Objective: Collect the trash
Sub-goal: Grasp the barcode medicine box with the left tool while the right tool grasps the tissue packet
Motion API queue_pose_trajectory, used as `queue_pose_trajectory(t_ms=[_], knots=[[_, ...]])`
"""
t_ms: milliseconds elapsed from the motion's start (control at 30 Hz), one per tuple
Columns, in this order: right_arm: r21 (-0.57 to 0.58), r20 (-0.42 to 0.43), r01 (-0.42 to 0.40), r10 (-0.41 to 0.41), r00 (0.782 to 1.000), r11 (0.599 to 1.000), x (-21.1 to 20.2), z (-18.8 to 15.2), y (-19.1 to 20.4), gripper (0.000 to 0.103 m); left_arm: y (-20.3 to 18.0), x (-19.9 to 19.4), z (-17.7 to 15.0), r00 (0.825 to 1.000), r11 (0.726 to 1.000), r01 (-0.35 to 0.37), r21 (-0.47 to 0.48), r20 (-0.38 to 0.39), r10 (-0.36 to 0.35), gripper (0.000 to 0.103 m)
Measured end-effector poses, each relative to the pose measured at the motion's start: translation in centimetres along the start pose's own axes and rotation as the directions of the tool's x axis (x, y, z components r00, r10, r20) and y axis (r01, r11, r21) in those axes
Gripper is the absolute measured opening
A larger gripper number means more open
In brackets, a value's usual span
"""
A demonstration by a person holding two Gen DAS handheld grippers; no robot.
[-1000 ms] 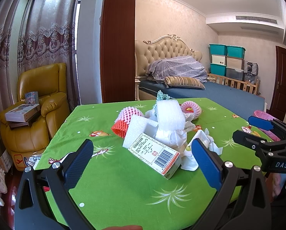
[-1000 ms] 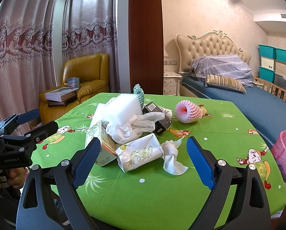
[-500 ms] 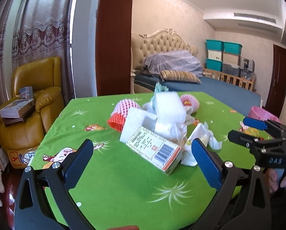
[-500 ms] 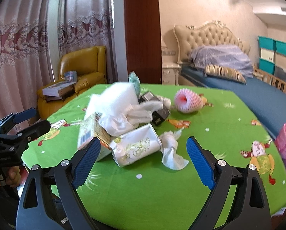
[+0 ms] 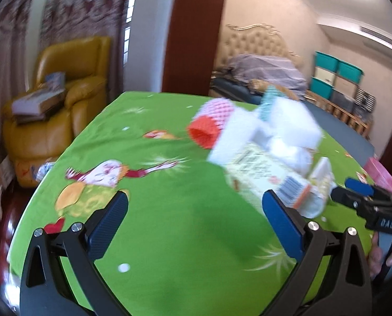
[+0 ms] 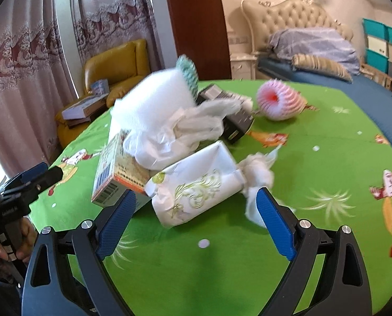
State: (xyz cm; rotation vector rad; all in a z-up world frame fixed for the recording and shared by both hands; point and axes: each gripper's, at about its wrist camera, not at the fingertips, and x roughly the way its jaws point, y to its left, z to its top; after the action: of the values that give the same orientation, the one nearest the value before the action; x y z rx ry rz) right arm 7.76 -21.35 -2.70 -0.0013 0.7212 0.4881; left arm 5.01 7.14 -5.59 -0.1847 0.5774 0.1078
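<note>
Both grippers have closed in on the trash heap — right gripper (image 6: 196,212), jaws wide, brackets the white gold-patterned tissue pack (image 6: 196,181) at 12 o'clock; left gripper (image 5: 194,225) wide, empty — nothing collected yet.

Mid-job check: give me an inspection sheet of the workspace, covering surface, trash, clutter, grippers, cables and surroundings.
Surface: green patterned tablecloth.
Job's things: trash heaped together: barcoded carton, white tissue pack, white foam block, crumpled tissue, black box; pink foam fruit net lies apart; a second one at the heap's far side.
Clutter: nothing seen.
Grippers: left gripper and right gripper both open, empty.
Cables: nothing seen.
Surroundings: yellow armchair, bed, curtains.
</note>
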Motion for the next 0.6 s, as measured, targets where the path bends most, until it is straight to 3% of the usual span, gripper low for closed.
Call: queue_pose_trajectory(t_ms=[167,433,500,600], knots=[[-0.013,-0.047,0.014,-0.014,0.999,1.000,2.3,0.0,1.0,0.086,1.7,0.1,-0.5,0.999,0.998,-0.036,-0.054,0.013,0.036,0.098],[0.025,-0.081,0.028,-0.026,0.996,0.999,4.7,0.8,0.5,0.086,0.0,0.1,0.1,1.000,1.000,0.004,-0.018,-0.019,-0.004,0.098],[0.011,-0.070,0.051,-0.050,0.996,0.999,4.8,1.1,0.3,0.074,-1.0,0.5,0.4,0.999,0.999,0.033,-0.005,-0.038,-0.033,0.098],[-0.001,-0.063,0.075,-0.075,0.995,0.997,4.0,1.1,-0.7,0.070,-2.3,1.1,1.0,0.996,0.998,0.065,0.003,-0.055,-0.065,0.098]])
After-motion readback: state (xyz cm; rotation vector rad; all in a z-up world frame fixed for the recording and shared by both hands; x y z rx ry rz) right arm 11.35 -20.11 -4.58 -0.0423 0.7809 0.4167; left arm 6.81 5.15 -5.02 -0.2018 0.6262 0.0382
